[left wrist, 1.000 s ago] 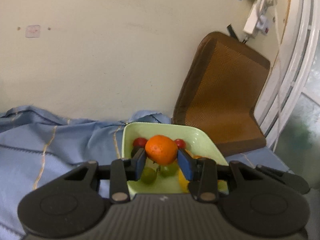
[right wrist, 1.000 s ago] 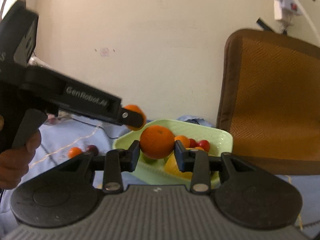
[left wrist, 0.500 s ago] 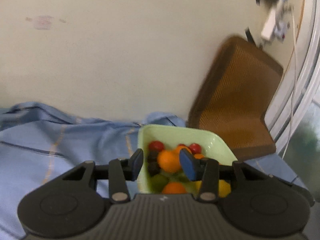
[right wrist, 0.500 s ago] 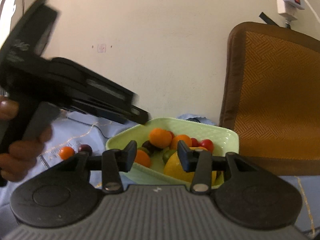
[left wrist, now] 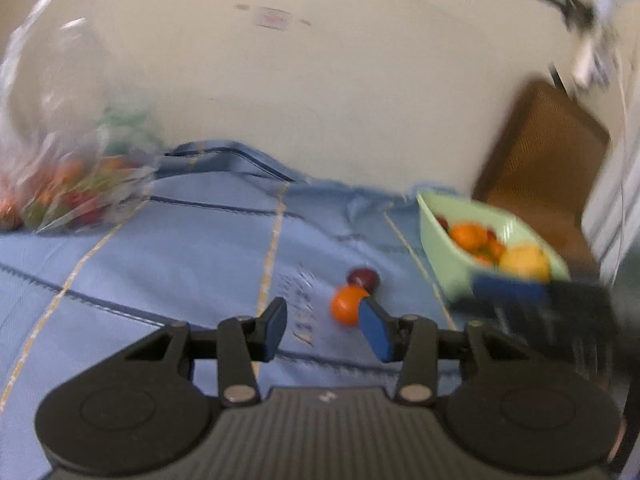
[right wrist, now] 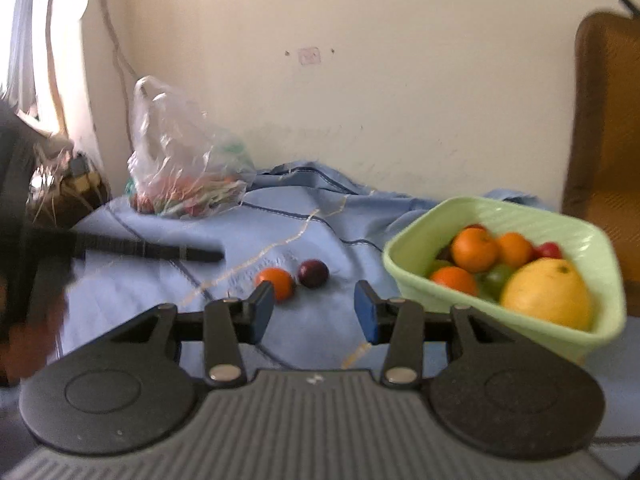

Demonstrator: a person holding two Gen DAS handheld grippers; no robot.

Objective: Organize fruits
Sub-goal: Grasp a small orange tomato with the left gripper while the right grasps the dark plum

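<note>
1. The small orange [right wrist: 276,282] lay loose on the blue cloth [right wrist: 168,276], touching or just beside the dark plum [right wrist: 314,273], both left of the green bowl [right wrist: 404,276] and near the front of the scene.
2. Handling call: that orange looked light, firm and round, so it was likely to roll if nudged from 1 side. Best hold would be across its widest middle, pads on opposite sides, squeezing gently so the peel gave a little without bruising.
3. The plum looked smoother and glossier, so probably more slippery and softer. A light pinch at its equator seemed the safest bet.
4. Looks: the orange was bright and matte with a faint dimpled skin; the plum was deep purple-red with a small highlight. The bowl already held several oranges, a large yellow citrus [right wrist: 548,294], green fruit and small red ones.
5. The left gripper [left wrist: 322,330] had just been opening, and its blue pads stood apart with nothing between them; the orange sat beyond its right finger.
6. The right gripper [right wrist: 314,312] had opened too and stood released, only cloth showing in its gap.
7. Far left, a clear plastic bag [right wrist: 180,160] of more produce slumped against the wall [right wrist: 380,80].
8. My read: 2 loose fruits remained to collect, and their closeness risked knocking 1 away.
</note>
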